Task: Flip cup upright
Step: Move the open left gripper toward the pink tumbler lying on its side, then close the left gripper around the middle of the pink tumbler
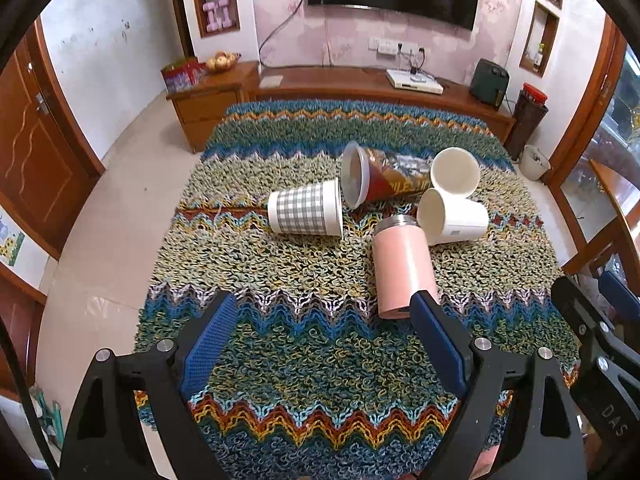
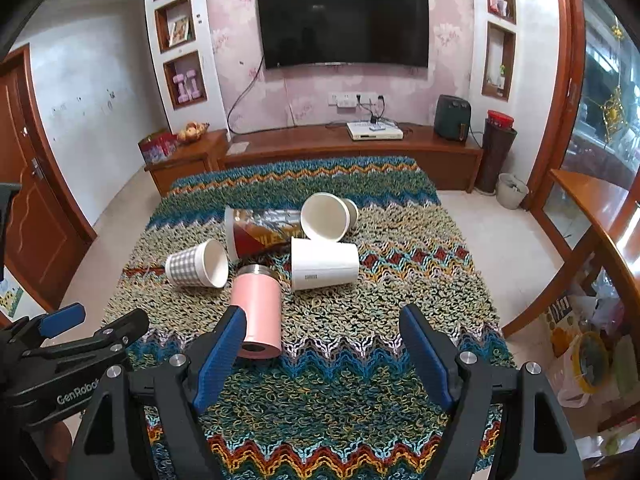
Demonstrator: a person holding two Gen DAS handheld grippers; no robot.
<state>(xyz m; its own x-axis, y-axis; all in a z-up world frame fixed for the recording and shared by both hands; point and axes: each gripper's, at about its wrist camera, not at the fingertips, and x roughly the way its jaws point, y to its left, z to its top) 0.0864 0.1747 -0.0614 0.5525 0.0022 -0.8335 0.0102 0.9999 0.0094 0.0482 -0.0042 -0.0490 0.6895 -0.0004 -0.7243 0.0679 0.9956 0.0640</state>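
Five cups down on the bench, all on their sides on the shaggy knit cover. Landmark: pink tumbler.

- Pink tumbler: nearest to both grippers, steel rim pointing away, base toward us. Looks like insulated metal, so stiff and the heaviest of the lot, with a smooth coated wall that may slip. Take it mid-body across the diameter, jaws square to the axis.
- Plaid cup: just left of and beyond the tumbler. Paper, light, crushes easily; light squeeze near the rim.
- White cup: just right of and beyond the tumbler, nearly touching its rim. Same handling.
- Brown cup and second white cup: further back behind the tumbler, touching each other. The brown one has a clear lid and is probably thin plastic or paper.

Left gripper: jaws wide apart, empty, right pad just beside the tumbler base. Right gripper: jaws wide apart, empty, left pad just beside the tumbler too.

Shaggy cover is soft, so an uprighted cup may rock; set down flat.
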